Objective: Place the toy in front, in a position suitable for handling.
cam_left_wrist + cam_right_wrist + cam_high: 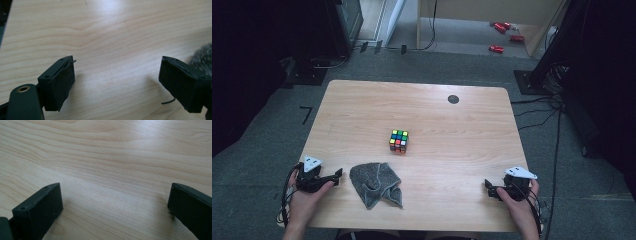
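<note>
High view: left gripper [338, 175] and right gripper [487, 189] both spread wide, empty; grey cloth [375, 183] just beside the left one.

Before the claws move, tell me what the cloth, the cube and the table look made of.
Cloth: soft grey fabric, probably terry or microfibre; it lies crumpled with a fuzzy edge.
Cube: likely hard plastic, with bright coloured squares.
Table: pale wood or wood-look laminate; grain lines, faint sheen.

Both hands are resting low, left gripper [338, 176] and right gripper [487, 188] each gaping wide with nothing between the jaws.
</note>
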Demonstrator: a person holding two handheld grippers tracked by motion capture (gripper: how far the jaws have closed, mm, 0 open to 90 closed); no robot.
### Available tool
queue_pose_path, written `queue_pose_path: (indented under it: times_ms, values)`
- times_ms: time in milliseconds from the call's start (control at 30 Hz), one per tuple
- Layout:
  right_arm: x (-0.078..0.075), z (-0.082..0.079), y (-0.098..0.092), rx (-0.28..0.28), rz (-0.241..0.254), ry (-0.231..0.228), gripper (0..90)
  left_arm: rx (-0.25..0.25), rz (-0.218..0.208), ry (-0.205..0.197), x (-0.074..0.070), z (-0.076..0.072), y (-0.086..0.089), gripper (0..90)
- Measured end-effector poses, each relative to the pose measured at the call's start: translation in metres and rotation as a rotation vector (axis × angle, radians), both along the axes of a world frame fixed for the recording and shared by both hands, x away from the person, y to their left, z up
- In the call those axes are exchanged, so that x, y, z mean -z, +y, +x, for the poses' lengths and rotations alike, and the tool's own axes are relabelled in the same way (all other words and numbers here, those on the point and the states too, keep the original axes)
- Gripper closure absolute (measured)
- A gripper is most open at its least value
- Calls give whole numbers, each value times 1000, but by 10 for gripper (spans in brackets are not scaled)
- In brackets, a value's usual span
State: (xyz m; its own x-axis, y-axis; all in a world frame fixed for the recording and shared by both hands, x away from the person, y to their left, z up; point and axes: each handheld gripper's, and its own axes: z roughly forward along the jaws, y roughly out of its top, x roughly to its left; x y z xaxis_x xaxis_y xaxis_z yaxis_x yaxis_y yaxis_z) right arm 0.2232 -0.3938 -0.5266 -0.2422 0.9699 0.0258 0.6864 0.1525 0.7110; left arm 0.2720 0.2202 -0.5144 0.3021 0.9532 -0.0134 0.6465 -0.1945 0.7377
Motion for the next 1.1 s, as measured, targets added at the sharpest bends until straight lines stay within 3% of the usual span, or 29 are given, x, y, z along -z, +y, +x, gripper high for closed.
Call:
queue_pose_path:
  times_ms: [133, 233, 267, 300, 333, 433, 900, 967, 1100]
  values:
    - [0, 0, 1, 6, -1, 0, 0, -5, -19, -14, -2, 1, 1, 144]
    - [0, 1, 2, 4, 0, -1, 0, 30, -20, -29, -7, 1, -7, 144]
    - [0, 1, 2, 3, -1, -1, 0, 39, -57, -29, -10, 0, -10, 144]
    - [0, 1, 2, 3, -1, -1, 0, 39, -57, -29, -10, 0, -10, 143]
    - [0, 2, 3, 2, 0, 1, 0, 57, -121, -35, -14, -1, -14, 144]
    - [0, 2, 3, 4, 0, 1, 0, 84, -142, -44, -19, -3, -26, 144]
    - [0, 3, 3, 10, 0, 0, 0, 248, -136, -56, -29, -20, -74, 155]
    - [0, 3, 3, 10, 0, 0, 0, 285, -106, -57, -31, -26, -86, 156]
    - [0, 3, 3, 10, 0, 0, 0, 322, -86, -43, -29, -30, -98, 157]
